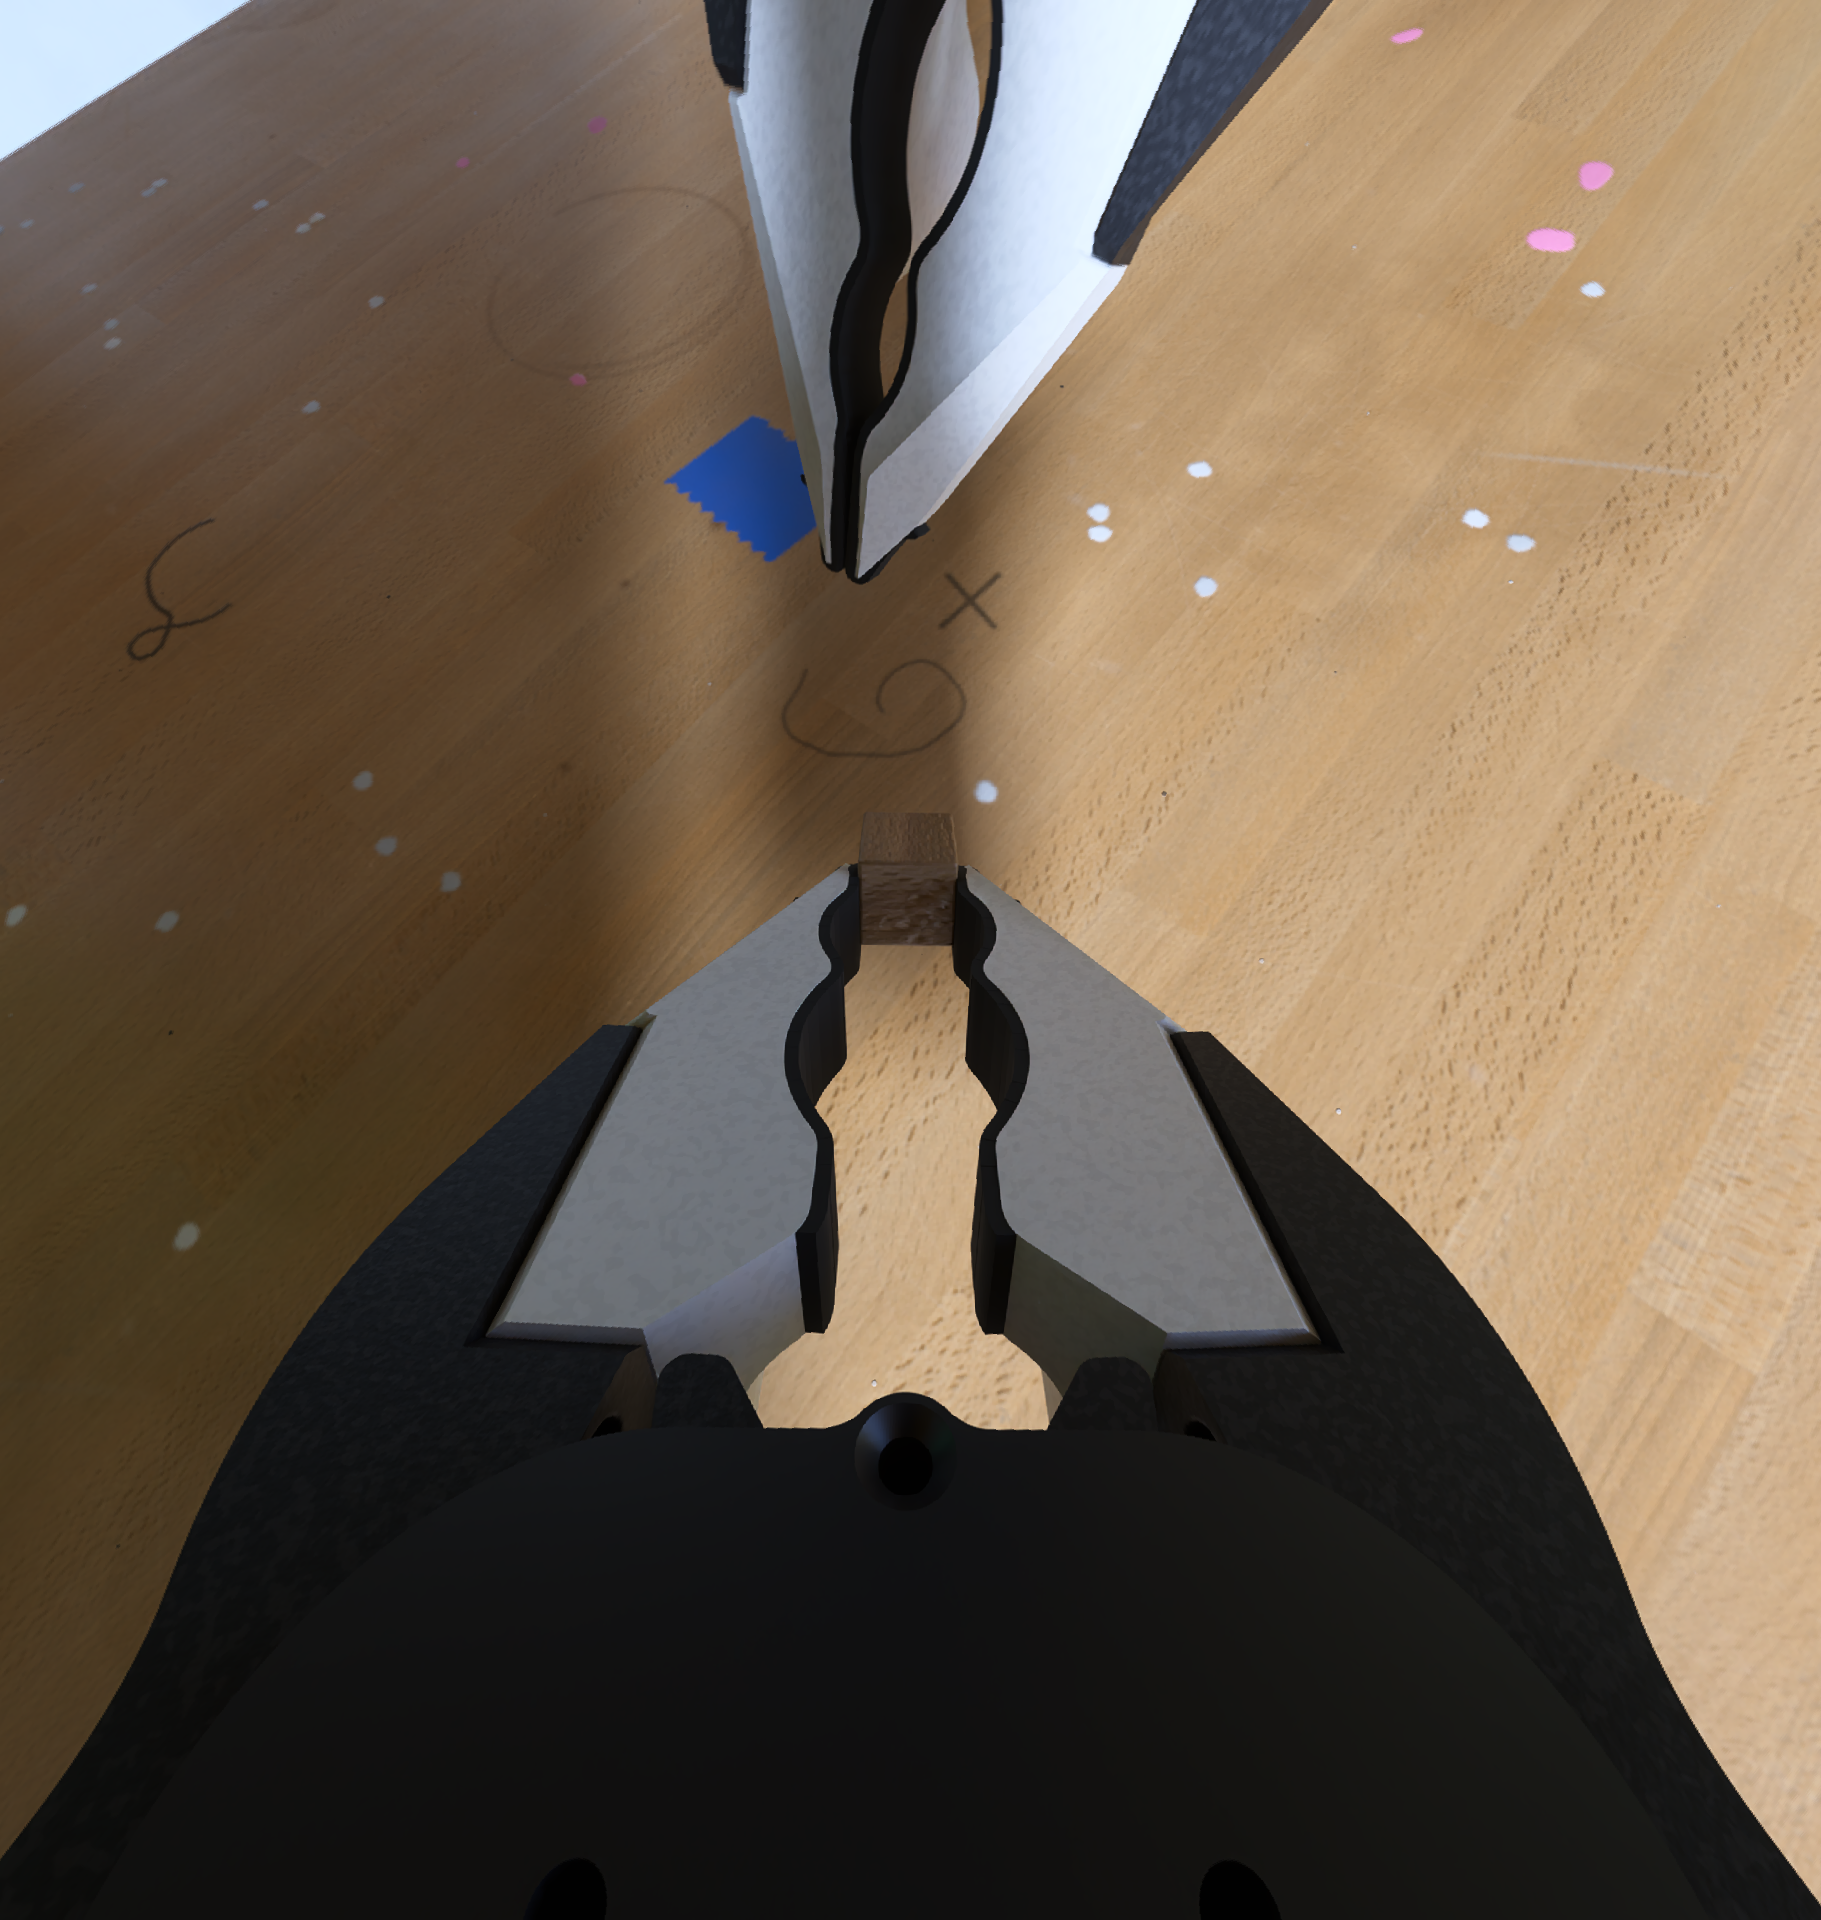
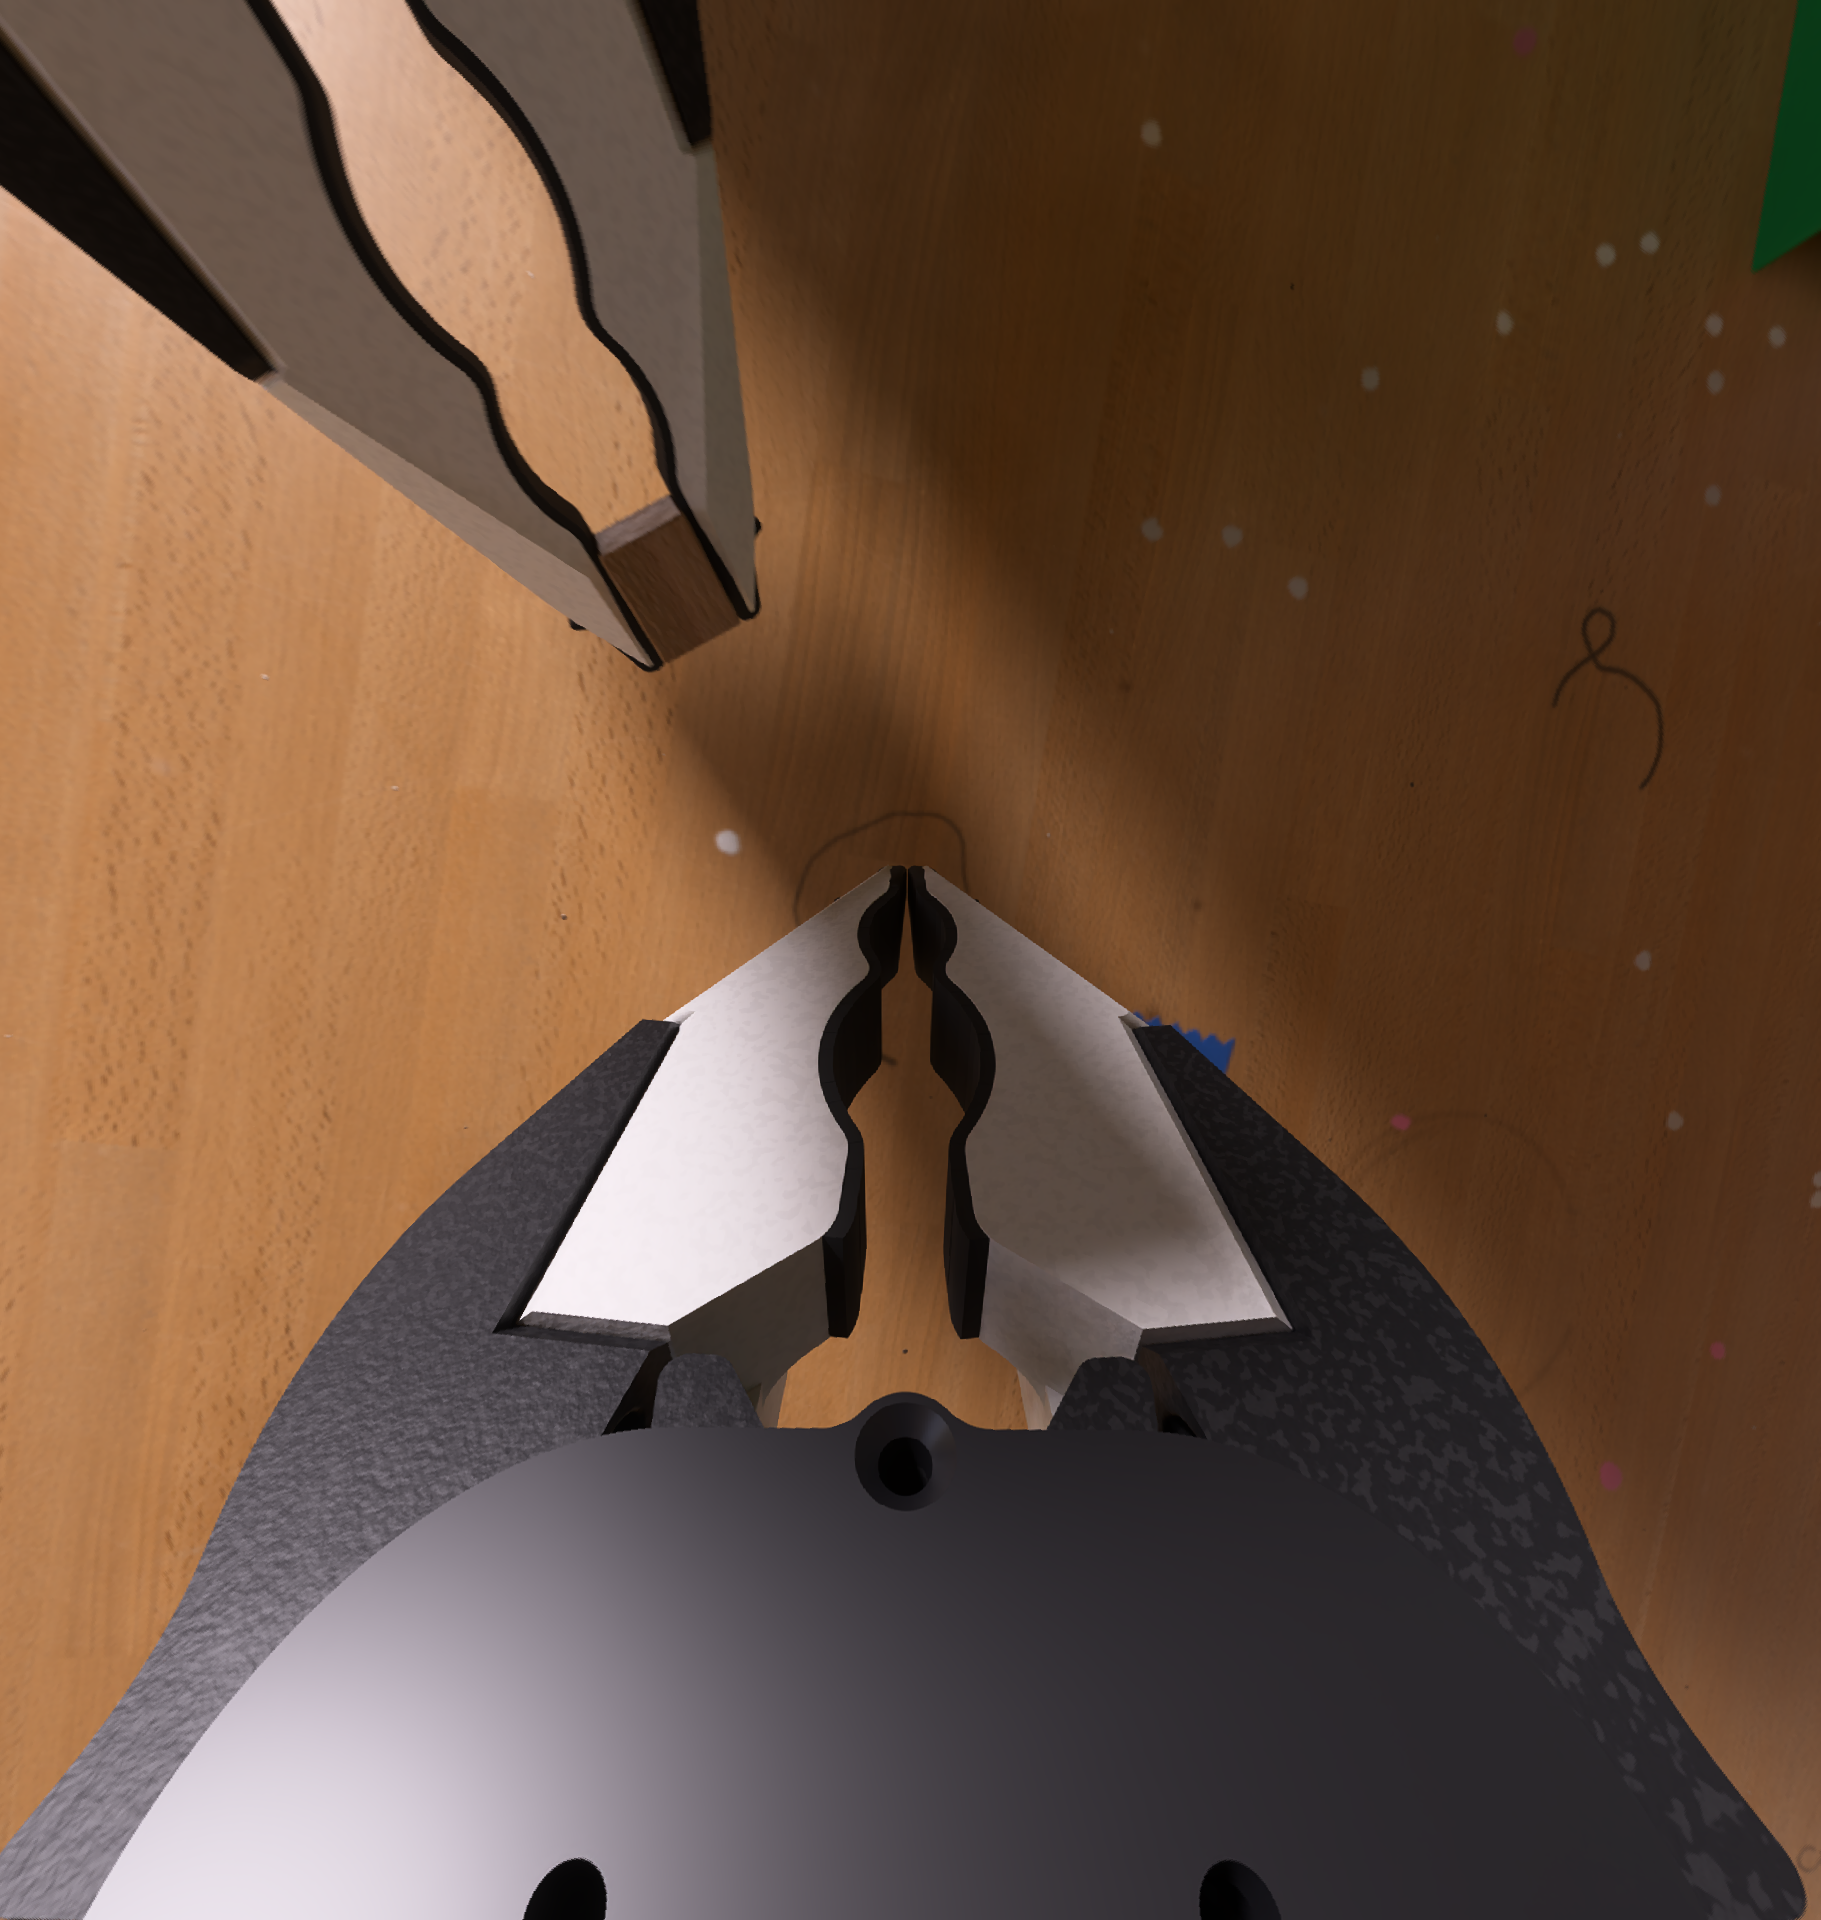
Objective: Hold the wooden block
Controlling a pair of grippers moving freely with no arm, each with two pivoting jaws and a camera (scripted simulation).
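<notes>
- We see the small brown wooden block [image 1: 907,878] clamped at the very tips of our left gripper [image 1: 907,896], above the scribbled wooden table [image 1: 1405,831].
- Our right gripper [image 2: 906,883], fingers pressed together on nothing, points at the block from opposite, close by.

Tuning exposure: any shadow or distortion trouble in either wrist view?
Left wrist view: evenly lit, wide-angle bending of the table, wooden block sharp. Right wrist view: a dark shadow crosses the table's right half; block still readable.

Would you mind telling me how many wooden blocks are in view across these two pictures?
1. The single wooden block sits clamped at the tips of the left gripper, above the table. The right gripper is shut and empty. Another block could be hidden behind the gripper bodies.
</notes>
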